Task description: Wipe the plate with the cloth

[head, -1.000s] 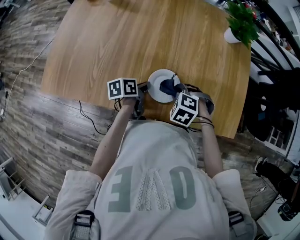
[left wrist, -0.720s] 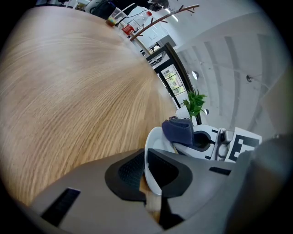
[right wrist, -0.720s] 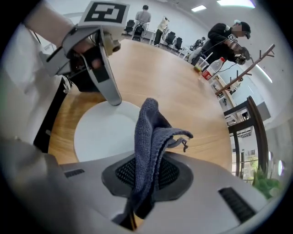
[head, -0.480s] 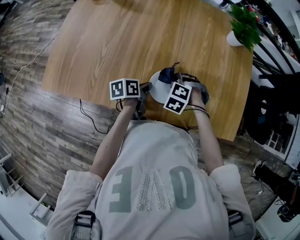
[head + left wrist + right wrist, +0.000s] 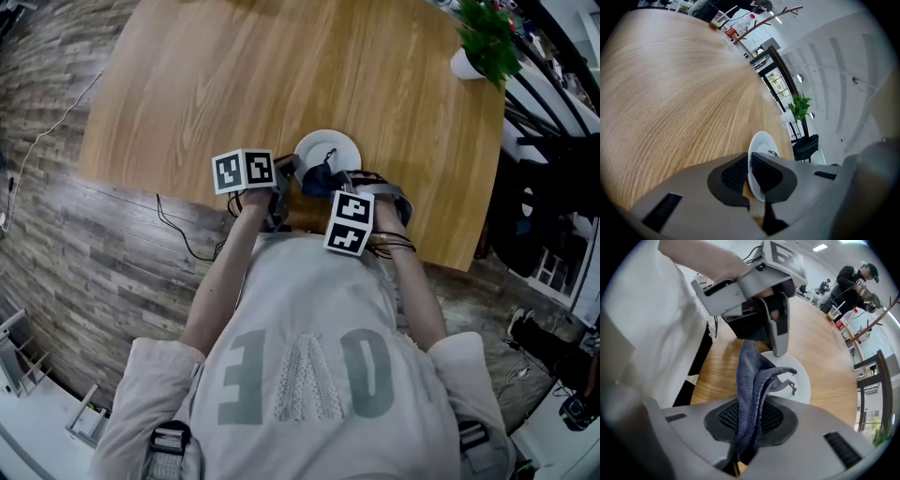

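A white plate (image 5: 330, 148) sits near the front edge of the wooden table (image 5: 234, 84). My left gripper (image 5: 285, 174) is shut on the plate's left rim; in the left gripper view the rim (image 5: 761, 145) runs between the two pads (image 5: 733, 173). The right gripper (image 5: 324, 186) points steeply down at the plate's near side, shut on a dark blue cloth (image 5: 319, 174). In the right gripper view the cloth (image 5: 751, 380) rises folded from between the jaws over the plate (image 5: 799, 378), with the left gripper (image 5: 777, 331) clamped on the rim behind it.
A potted plant (image 5: 483, 42) stands at the table's far right corner. A cable (image 5: 183, 239) lies on the floor to the left. In the right gripper view a person (image 5: 855, 280) stands beyond the table; cups and bottles (image 5: 726, 26) sit at the far end.
The right gripper has drawn the cloth from the plate's far side back to its near edge, baring more white surface. The left gripper and plate stayed put.
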Demonstrator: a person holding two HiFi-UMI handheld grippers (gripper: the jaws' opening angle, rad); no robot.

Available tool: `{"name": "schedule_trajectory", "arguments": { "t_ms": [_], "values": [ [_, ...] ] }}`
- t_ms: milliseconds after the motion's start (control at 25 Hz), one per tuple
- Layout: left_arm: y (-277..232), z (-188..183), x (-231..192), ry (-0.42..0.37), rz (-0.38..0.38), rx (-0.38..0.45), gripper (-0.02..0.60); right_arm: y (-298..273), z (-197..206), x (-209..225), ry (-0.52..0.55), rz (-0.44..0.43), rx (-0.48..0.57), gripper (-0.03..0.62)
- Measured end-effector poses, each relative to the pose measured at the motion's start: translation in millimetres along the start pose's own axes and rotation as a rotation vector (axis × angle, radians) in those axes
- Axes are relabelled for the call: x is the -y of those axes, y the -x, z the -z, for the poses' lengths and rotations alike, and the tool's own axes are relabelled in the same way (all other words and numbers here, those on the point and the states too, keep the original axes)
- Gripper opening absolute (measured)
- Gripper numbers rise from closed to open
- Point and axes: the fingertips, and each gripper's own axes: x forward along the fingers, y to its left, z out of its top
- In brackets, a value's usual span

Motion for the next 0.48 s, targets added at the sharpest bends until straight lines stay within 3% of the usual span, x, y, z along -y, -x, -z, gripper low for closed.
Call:
{"name": "schedule_trajectory", "arguments": {
  "t_ms": [320, 400, 480],
  "values": [
    [0, -1, 0, 0.008, -0.001, 0.008, 0.031, 11, -5, -26, -0.007, -0.105, 0.045, 0.057],
    [-1, -1, 1, 0.005, 0.000, 0.004, 0.031, 14, -7, -11, -0.038, -0.073, 0.078, 0.057],
    [-2, 0, 1, -0.003, -0.001, -0.001, 0.031, 21, -12, 25, -0.111, 0.039, 0.126, 0.057]
  ]
}}
